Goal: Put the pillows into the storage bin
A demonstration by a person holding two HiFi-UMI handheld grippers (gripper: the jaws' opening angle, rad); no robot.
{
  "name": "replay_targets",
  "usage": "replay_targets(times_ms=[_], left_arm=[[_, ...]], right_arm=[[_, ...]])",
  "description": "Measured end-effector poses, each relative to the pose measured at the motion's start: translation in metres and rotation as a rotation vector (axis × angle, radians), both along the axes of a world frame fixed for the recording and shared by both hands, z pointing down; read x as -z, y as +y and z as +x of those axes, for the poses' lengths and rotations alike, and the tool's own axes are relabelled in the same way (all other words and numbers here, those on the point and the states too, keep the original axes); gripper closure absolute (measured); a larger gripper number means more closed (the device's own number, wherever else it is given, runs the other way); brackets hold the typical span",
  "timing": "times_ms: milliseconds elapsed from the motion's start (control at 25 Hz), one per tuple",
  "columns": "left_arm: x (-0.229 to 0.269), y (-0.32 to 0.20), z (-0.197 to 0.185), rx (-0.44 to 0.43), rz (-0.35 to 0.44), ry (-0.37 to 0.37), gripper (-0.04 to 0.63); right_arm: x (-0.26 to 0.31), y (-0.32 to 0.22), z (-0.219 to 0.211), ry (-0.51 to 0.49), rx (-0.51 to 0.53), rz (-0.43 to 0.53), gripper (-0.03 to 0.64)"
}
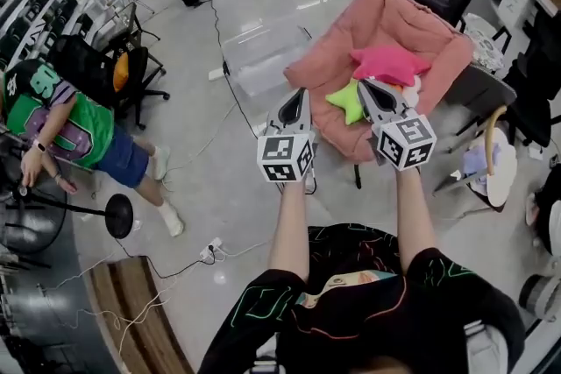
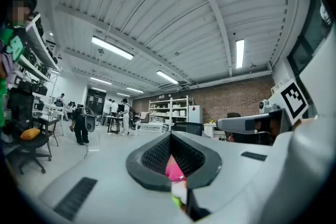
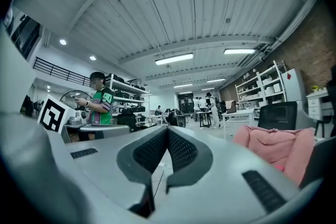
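While both grippers are held out level and side by side in front of the person, neither one grasps anything: the left gripper (image 1: 300, 94) (image 2: 170, 136) has its jaws clenched together with nothing between the pads, and the right gripper (image 1: 365, 86) (image 3: 167, 131) is closed and empty in the same way. The pillows lie just beyond them on the seat of a pink chair (image 1: 364, 22) (image 3: 275, 145). The green pillow (image 1: 347, 101) sits at the seat's near edge, in the head view between the two gripper tips. The pink pillow (image 1: 390, 64) rests further back toward the middle of the seat, past the right gripper's tip. In the left gripper view, a sliver of the pink pillow (image 2: 174, 169) shows through the gap below the closed jaws, beyond them and not touched. The clear bin (image 1: 263, 57) stands on the floor just beside the chair's left side, ahead of the left gripper and apart from it. A person in a green shirt (image 1: 66, 123) (image 3: 100, 105) stands well off to the left.
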State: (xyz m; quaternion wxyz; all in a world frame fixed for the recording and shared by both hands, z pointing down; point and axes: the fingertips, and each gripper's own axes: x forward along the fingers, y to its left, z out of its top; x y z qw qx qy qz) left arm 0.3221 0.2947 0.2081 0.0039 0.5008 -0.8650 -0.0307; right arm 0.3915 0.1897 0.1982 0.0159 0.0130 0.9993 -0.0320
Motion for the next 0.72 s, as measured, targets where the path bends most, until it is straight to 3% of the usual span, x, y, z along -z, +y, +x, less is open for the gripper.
replay_targets(times_ms=[280,600,720], left_arm=[[-0.038,-0.057,-0.068,-0.099,-0.007,0.06,0.6],[-0.088,-0.126,-0.211,-0.202,-0.092,0.158,0.6],[-0.097,-0.151,-0.265,-0.246,-0.091,0.212,0.6]], right_arm=[[-0.043,-0.054,-0.06,0.042,-0.09,-0.061,0.62],[-0.096,-0.116,-0.199,0.126,-0.178,-0.144,0.62],[-0.106,-0.138,-0.251,0.168,-0.217,-0.152,0.62]])
